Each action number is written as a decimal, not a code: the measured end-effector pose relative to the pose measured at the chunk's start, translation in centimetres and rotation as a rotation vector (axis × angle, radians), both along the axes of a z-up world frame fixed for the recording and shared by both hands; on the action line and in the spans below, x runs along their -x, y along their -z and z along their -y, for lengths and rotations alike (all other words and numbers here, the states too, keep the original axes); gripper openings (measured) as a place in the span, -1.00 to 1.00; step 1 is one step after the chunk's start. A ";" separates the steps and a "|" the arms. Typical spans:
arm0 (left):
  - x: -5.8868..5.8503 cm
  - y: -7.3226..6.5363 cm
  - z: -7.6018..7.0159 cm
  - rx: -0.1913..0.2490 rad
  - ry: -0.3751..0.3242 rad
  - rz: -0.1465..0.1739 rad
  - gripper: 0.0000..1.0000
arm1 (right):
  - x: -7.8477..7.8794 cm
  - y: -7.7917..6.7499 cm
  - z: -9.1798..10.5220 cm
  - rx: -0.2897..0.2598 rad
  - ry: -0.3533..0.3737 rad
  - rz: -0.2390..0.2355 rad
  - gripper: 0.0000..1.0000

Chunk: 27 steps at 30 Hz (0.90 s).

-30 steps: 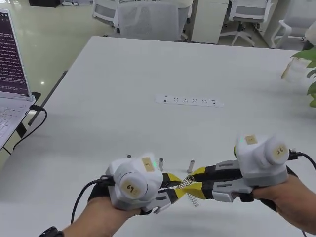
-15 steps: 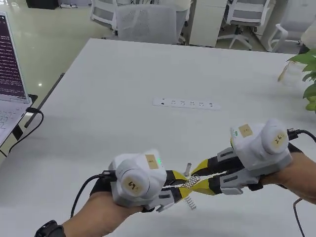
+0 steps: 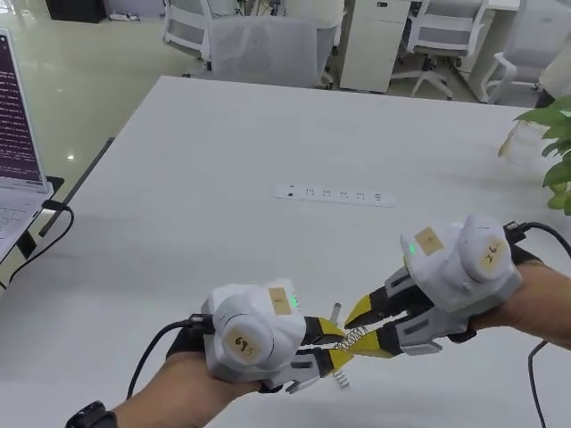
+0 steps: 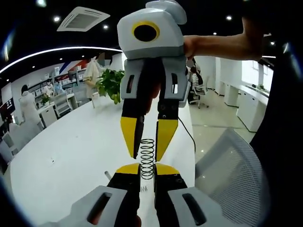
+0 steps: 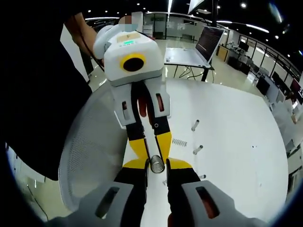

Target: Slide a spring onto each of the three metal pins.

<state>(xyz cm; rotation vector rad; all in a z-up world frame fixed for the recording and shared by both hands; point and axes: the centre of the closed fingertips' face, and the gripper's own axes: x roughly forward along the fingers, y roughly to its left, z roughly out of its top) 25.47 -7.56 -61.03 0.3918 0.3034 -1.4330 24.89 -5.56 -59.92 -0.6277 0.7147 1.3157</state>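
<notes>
Both claws have come closer together. Our left claw [image 3: 333,342] and right claw [image 3: 358,331] each pinch one end of the spring [image 3: 353,336], which lies left to right. An upright pin [image 3: 335,312] stands just on its far side.

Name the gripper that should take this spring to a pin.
Left, probably. The left gripper is shut on the spring, and the upright pin stands close by its tips. The right gripper clasps the other end.
</notes>
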 end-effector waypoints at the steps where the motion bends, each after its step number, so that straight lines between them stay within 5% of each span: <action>1: 0.0 -0.1 0.1 0.001 0.003 0.002 -0.96 | 0.1 0.0 0.1 0.006 -0.010 -0.001 -0.77; 27: 0.4 -0.4 0.8 -0.015 0.028 0.029 -0.96 | 0.6 0.4 0.7 0.193 -0.165 0.010 -0.82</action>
